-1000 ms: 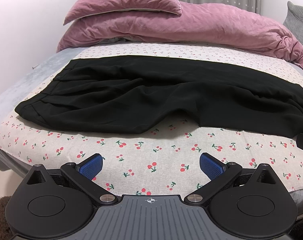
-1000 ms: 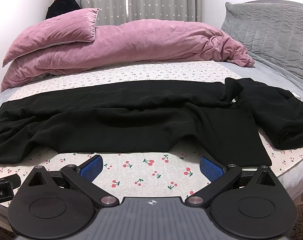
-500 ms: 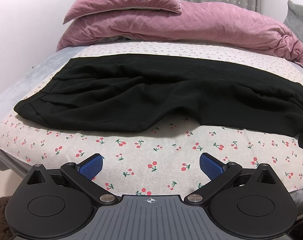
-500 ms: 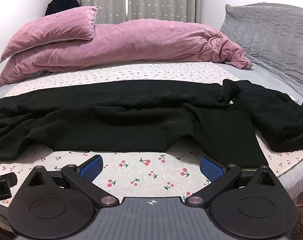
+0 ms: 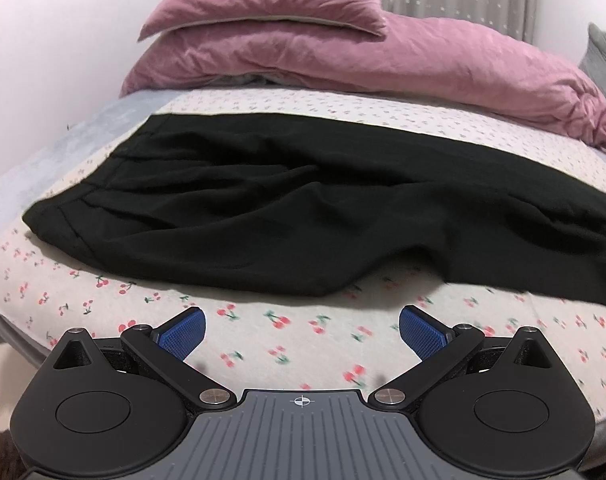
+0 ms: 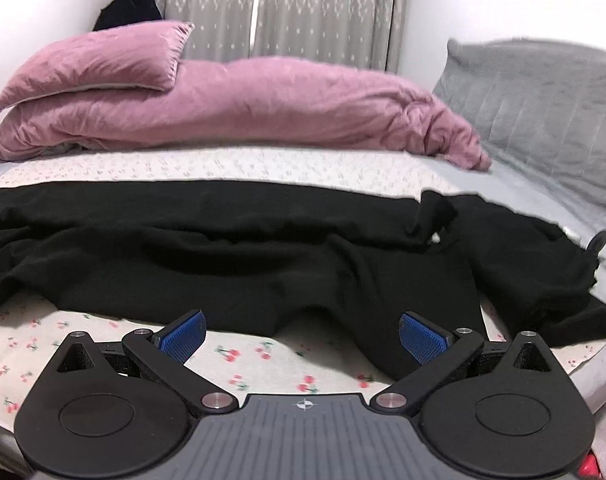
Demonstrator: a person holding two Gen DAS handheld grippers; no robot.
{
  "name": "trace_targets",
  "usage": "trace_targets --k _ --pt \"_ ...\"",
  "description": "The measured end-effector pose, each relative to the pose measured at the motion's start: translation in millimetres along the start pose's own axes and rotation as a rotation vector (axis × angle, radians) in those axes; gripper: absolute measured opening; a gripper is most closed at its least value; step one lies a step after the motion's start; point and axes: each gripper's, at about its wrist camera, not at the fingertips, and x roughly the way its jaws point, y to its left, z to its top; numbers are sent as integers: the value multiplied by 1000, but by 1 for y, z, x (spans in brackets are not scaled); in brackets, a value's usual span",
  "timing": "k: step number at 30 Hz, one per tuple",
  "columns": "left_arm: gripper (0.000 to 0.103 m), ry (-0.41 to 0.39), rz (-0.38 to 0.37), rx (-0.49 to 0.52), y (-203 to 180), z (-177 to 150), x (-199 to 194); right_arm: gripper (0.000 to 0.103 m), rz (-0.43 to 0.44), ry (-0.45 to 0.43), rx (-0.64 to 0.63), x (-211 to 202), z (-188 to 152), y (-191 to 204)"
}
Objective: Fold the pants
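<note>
Cherry-print sheet [image 5: 271, 322] under both spread tools, black pants [image 5: 303, 216] just beyond.

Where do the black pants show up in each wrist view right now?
Left wrist: black pants span the middle, waistband at left.
Right wrist: the pants cross the middle, hem ends at right.
Shared landmark: pink pillow behind them, upper left in both.
</note>
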Motion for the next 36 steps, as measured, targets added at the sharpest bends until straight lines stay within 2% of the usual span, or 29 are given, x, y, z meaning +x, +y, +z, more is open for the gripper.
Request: trace_targets --k 2,6,10,14,16,18,22,24,25,29,30,31,32,34,36 --pt "103 26 9 -28 17 4 10 103 29 50 23 12 4 -18" --pt "103 117 0 -15 54 14 31 103 33 99 95 25 9 -51" --pt "103 183 13 -168 113 25 44 100 4 132 158 37 16 -89" --pt "103 166 -21 -326 169 31 49 97 -38 176 221 52 18 -113" --pt "103 149 -58 -410 190 31 51 93 -48 200 247 61 16 -122" --pt "103 133 -63 -486 210 30 54 91 -56 237 275 70 14 -129" --pt "101 91 -43 -542 230 32 62 84 -39 296 330 83 8 -140" --pt "97 51 -33 -567 237 34 66 82 -28 317 360 86 4 -144" --pt "91 38 -28 -580 241 34 67 80 -30 323 372 88 2 -146" --pt "48 15 11 -598 252 35 73 80 -26 337 386 86 2 -144" --pt "42 14 16 -601 254 36 75 74 -35 338 371 87 2 -142" --pt "31 14 18 -602 256 36 77 59 -52 338 351 88 2 -139" --pt "21 15 15 -601 258 36 77 52 -69 340 327 89 3 -135" --pt "7 18 15 -592 260 36 79 10 -49 334 301 86 6 -129" --pt "4 14 15 -593 261 36 81 6 -2 338 322 87 9 -132"
